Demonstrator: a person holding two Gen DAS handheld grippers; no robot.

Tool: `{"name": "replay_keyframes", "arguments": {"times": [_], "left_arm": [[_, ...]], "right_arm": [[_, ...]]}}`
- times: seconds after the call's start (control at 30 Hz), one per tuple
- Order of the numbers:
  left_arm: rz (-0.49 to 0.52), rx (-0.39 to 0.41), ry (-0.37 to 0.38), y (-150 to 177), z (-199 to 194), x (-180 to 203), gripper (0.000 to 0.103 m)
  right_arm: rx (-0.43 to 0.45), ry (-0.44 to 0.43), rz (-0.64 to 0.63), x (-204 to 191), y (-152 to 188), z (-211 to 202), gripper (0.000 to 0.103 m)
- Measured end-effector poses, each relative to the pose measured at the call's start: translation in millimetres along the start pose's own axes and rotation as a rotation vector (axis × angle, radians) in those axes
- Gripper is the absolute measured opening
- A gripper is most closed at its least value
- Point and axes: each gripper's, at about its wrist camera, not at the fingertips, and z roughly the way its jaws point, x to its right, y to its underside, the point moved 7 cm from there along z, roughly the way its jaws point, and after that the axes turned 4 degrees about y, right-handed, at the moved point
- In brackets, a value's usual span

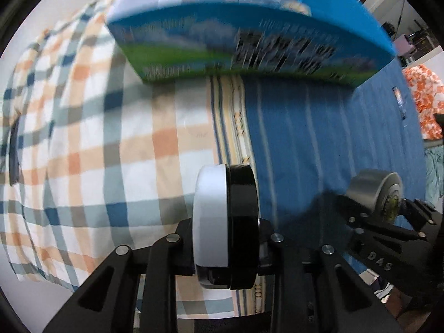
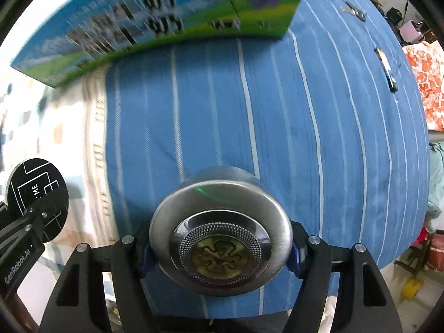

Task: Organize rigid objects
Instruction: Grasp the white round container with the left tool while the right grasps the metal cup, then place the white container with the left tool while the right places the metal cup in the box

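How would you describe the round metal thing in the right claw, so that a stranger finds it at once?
Find the blue striped cloth in front of the big blue box. Above it the right claw grips a round silver tin. Unlike the black-and-white disc in the left claw, it is brushed metal with a brass emblem in its lid.

Blue striped bedspread [image 2: 277,127] covered the bed; checked cloth [image 1: 83,144] lay at nine o'clock, orange floral fabric [image 1: 424,97] at three o'clock.
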Motion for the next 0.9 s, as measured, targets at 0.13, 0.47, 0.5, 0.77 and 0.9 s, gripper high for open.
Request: {"name": "replay_keyframes", "arguments": {"times": [0.13,0.47,0.5,0.77,0.9], "left_arm": [[0.012,0.082,0.007,-13.3,-37.5,5.4,0.024],[0.059,0.304,0.001,-75.8,-139.9,18.7,0.024],[0.061,0.311,0.002,-77.0,-142.1,19.8,0.024],[0.085,0.346,0.016,-107.2,-149.9,21.1,0.023],[0.093,0.344,0.010,-132.2,-143.9,17.7,0.023]], "right_arm": [[0.080,-0.046,0.008,0.7,-14.2,-38.8,0.073],[0.301,-0.120,0.056,-14.4,-84.5,-142.0,0.073],[0.327,-0.117,0.051,-15.7,-90.3,-156.6,0.073],[0.396,-0.121,0.056,-25.5,-122.4,-198.4,0.073],[0.378,-0.127,0.076,-26.6,-146.1,-184.8,0.073]]}}
